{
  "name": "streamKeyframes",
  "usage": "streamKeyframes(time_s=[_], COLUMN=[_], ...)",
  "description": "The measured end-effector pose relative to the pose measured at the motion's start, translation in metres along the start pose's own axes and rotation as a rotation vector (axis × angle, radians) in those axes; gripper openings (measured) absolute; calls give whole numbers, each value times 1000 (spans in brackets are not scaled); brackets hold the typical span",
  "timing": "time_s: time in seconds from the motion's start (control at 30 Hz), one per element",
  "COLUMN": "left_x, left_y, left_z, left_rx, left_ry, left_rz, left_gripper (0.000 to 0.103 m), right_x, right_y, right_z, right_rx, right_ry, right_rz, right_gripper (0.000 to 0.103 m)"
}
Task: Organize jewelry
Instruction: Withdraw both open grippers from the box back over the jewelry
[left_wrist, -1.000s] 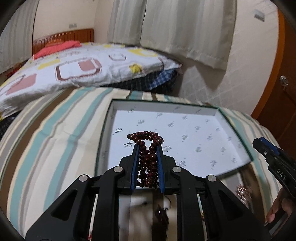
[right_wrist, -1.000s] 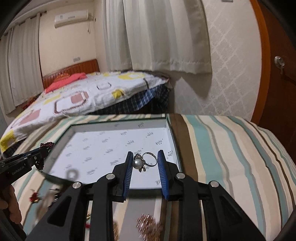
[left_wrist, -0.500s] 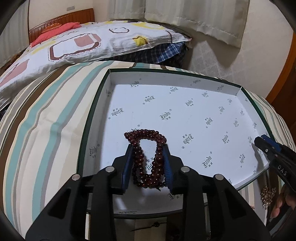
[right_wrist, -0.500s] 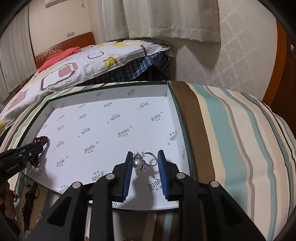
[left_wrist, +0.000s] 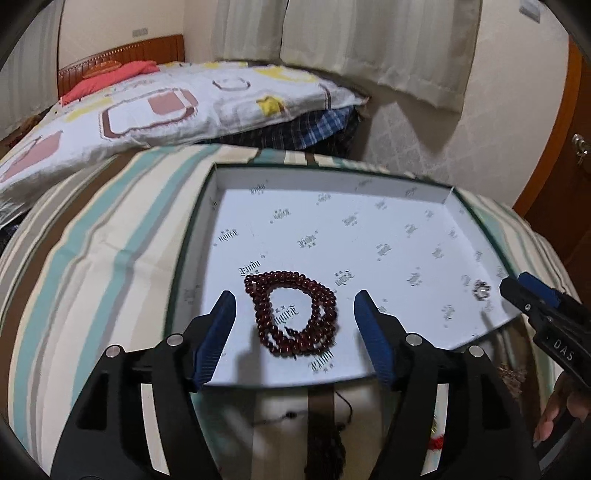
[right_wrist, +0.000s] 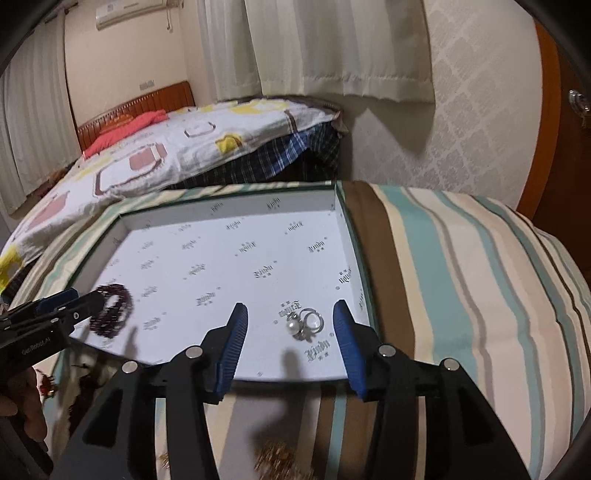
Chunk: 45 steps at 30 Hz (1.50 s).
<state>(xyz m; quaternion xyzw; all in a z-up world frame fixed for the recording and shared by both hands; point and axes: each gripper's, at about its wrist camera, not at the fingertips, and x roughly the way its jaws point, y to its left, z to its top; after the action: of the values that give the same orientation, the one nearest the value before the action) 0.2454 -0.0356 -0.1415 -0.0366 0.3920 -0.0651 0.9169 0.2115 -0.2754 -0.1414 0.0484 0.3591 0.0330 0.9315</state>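
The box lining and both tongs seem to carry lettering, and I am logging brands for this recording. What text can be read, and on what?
"DAS": white letters on the black body of the right tongs, in the left wrist view.
"GenRobot.AI": small white print on the left tongs, in the right wrist view.
Box lining: a repeated ornate word, perhaps "Lindu"; too stylised to be sure.

Dim indoor light, fisheye-warped, slightly blurred
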Motion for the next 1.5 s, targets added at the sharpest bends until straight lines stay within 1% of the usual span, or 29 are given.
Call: streamKeyframes(time_s=[0.17, 0.23, 0.43, 0.7, 0.77, 0.8, 0.83, 1.07, 1.27, 1.43, 1.5], left_x=[-40, -53, -84, -111, -118, -120, -123, -126, -127, -124, -124], left_y=[-3, -4, -4, 2, 4, 5, 7, 17, 17, 13, 12], left_z=[-13, -18, -36, -66, -76, -80, -86, -110, -121, -125, -126], left_rx=[25, 34, 35, 20, 27, 28, 26, -4, -5, -6, -5], left_ry=[-90, -113, -146, -162, -170, -173, -175, -147, -138, -120, -117], left_rz=[26, 35, 50, 61, 72, 79, 85, 93, 96, 81, 75], left_gripper=[68, 69, 69, 70, 72, 75, 76, 76, 76, 77, 77], right_x=[-27, -38, -64, -87, -90, -91, -91, -83, -78, -73, -73], right_y=[11, 15, 24, 36, 38, 39, 40, 51, 54, 53, 54], right_z=[-13, -20, -38, -75, -83, -89, -94, -124, -131, -136, -138], right_rx=[-6, -10, -10, -23, -24, -27, -30, -53, -56, -58, -68], right_ry=[-34, -45, -72, -87, -90, -86, -80, -17, 15, 50, 50], right_rz=[-1, -3, 2, -4, 0, 2, 4, 21, 21, 18, 14], right_gripper=[48, 48, 48, 48, 48, 48, 48, 48, 48, 48, 47])
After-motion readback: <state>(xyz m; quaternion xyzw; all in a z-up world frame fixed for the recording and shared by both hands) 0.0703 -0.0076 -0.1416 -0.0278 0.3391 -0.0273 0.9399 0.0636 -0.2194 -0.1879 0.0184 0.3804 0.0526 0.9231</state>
